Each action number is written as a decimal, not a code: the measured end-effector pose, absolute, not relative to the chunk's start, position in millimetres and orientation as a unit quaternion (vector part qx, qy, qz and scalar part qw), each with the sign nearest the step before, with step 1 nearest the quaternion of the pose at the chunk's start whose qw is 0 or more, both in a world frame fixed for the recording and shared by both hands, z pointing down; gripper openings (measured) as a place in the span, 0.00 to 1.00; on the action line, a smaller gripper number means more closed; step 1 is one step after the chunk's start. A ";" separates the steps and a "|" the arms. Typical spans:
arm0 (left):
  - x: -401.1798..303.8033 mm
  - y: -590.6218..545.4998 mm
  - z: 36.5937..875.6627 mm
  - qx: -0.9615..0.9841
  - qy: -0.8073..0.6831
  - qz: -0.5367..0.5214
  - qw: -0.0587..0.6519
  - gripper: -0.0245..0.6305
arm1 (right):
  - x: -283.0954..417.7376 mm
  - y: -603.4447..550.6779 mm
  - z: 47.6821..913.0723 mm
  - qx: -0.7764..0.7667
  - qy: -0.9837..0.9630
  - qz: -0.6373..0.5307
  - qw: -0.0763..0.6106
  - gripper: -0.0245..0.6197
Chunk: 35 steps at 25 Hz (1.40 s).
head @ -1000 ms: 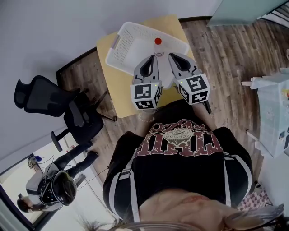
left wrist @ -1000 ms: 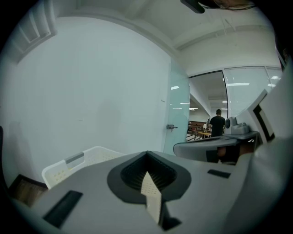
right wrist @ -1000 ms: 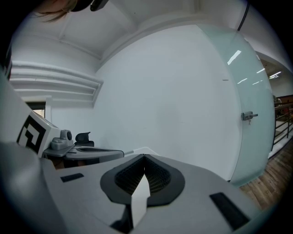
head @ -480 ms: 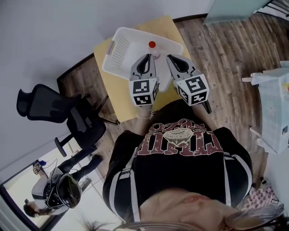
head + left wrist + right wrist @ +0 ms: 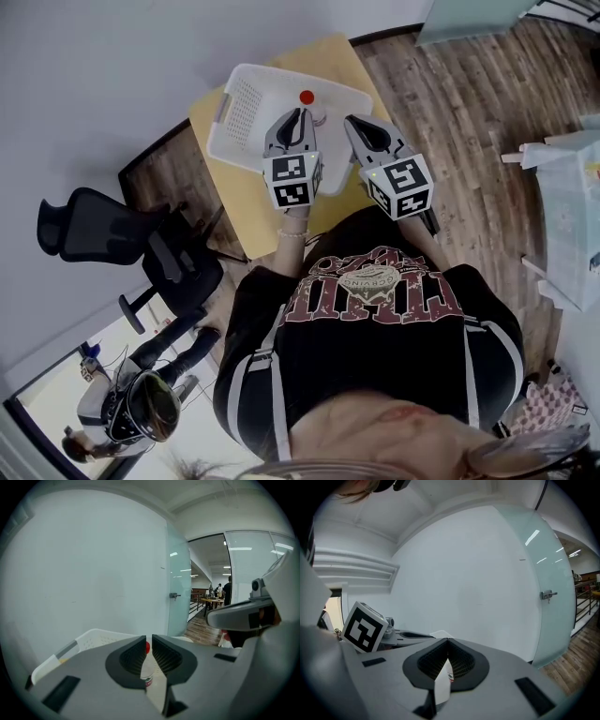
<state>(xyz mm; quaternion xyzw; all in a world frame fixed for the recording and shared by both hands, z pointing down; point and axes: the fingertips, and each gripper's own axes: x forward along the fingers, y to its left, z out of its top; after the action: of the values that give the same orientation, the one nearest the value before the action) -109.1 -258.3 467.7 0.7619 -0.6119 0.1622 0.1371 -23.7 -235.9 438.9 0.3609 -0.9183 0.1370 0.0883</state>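
Observation:
A clear bottle with a red cap stands in a white perforated basket on a small yellow table. My left gripper reaches over the basket, its tips just short of the bottle. In the left gripper view its jaws stand a narrow gap apart, and the red cap shows through that gap, beyond the tips. My right gripper hovers to the bottle's right, jaws closed tip to tip on nothing. A strip of the bottle shows below its tips.
A black office chair stands left of the table. A person with a helmet is at the lower left. White furniture lines the right edge. A wall and a frosted glass door lie ahead; the floor is wood.
The left gripper's jaws have parted from shut to a narrow gap, and it has moved forward over the basket toward the bottle. The right gripper has stayed shut.

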 end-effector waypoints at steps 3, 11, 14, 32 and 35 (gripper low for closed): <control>-108.3 -264.6 474.8 0.760 -0.610 0.172 0.143 0.16 | -18.0 -240.1 440.3 0.366 -0.916 0.141 0.087 0.07; -116.0 -278.8 490.8 0.759 -0.602 0.192 0.159 0.22 | -17.6 -250.3 444.1 0.376 -0.910 0.147 0.089 0.07; -114.4 -281.6 496.6 0.758 -0.598 0.200 0.168 0.26 | -14.7 -251.8 444.6 0.378 -0.909 0.148 0.089 0.07; -119.6 -305.0 529.0 0.756 -0.576 0.247 0.187 0.40 | -10.2 -261.7 452.5 0.391 -0.902 0.156 0.096 0.07; -120.1 -309.1 534.6 0.758 -0.571 0.251 0.190 0.40 | -11.7 -263.4 454.3 0.391 -0.901 0.156 0.099 0.07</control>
<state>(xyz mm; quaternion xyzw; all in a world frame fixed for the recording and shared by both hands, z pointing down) -120.1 -309.1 534.6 0.7582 -0.5711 0.2506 0.1901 -11.7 -263.4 454.3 0.3912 -0.9015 0.1562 0.0991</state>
